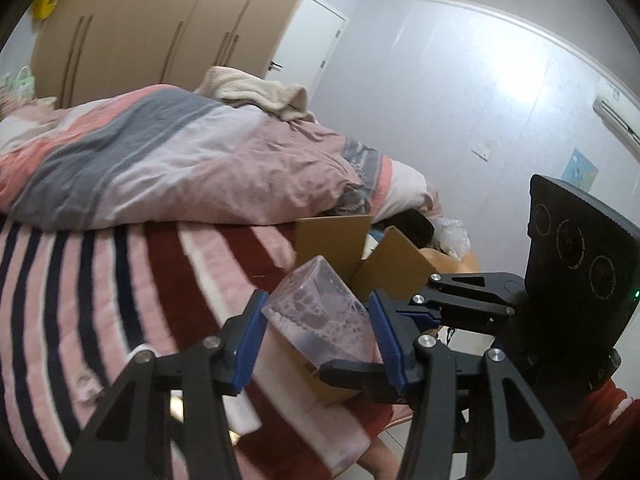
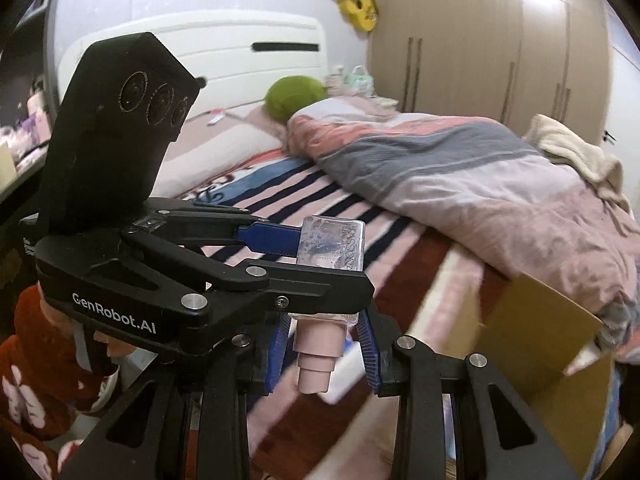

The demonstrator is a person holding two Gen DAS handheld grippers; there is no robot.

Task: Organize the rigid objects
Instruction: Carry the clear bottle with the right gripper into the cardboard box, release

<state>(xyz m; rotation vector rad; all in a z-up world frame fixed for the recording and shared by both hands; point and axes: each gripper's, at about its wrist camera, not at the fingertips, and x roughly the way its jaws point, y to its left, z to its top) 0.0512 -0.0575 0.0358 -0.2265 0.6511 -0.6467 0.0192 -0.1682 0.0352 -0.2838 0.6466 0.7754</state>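
A: The bottle [image 1: 318,312] is clamped between the pads of the left gripper [image 1: 316,332]; the right gripper [image 2: 324,344] is closed at its neck.

B: One grip should be released before lowering into the box [image 1: 396,264], at one o'clock.

A: "GenRobot.AI" is read; the label perhaps "PASSIONAL".

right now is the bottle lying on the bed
No, the clear bottle is held in the air between both grippers' fingers, above the bed.
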